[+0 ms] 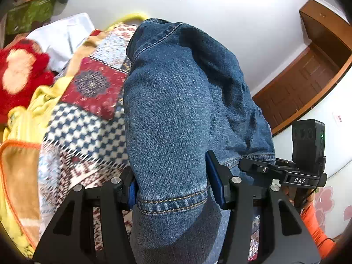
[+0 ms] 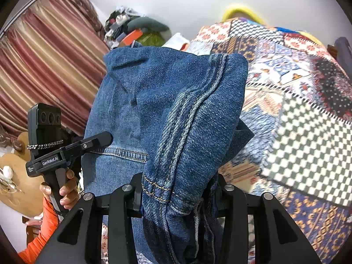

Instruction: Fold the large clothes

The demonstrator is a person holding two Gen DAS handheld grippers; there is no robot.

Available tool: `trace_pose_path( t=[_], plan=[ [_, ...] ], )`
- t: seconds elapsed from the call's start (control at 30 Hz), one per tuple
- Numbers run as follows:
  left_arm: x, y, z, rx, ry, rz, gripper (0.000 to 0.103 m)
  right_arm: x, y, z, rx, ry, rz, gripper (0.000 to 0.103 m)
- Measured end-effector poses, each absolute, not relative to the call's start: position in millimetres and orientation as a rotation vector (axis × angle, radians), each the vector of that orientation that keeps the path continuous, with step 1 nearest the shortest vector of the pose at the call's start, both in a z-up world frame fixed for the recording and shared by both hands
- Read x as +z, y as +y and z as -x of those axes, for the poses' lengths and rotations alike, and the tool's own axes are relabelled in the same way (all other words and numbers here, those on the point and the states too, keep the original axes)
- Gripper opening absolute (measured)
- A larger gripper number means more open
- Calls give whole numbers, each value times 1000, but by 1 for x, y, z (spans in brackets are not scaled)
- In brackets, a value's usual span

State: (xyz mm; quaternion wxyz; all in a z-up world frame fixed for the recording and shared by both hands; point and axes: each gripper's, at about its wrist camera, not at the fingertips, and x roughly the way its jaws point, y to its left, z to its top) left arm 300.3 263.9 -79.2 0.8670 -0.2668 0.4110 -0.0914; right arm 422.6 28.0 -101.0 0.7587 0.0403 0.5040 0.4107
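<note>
denim jeans (image 1: 176, 114): held aloft above the patchwork bedspread (image 1: 88, 121), hems clamped by 2 closed claws, left claw (image 1: 173, 189) and right claw (image 2: 178, 195) side by side; long axis runs forward from both.

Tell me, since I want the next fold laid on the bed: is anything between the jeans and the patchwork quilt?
Nothing visible does. Both tools, left and right, are shut on the jeans, held above the patchwork quilt. The red plush toy and yellow cloth lie off to one side.
</note>
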Motion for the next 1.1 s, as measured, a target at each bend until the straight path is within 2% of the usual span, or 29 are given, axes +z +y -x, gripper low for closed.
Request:
trace_pose_path(
  t=[0.17, 0.43, 0.67, 0.9, 1.1],
  plan=[
    [-108, 292, -283, -155, 890, 614, 53, -125, 64, -411, 909, 1161, -51, 38],
    [-185, 330, -281, -91, 1000, 723, 53, -195, 107, -421, 928, 1311, -24, 38],
    [-251, 354, -289, -73, 1056, 843, 55, -235, 129, -444, 947, 1362, -29, 39],
    [-259, 356, -279, -68, 1042, 830, 62, -256, 126, -443, 971, 1367, -26, 54],
    [-230, 331, -262, 15, 1040, 611, 64, -246, 112, -431, 914, 1334, 4, 58]
  ],
)
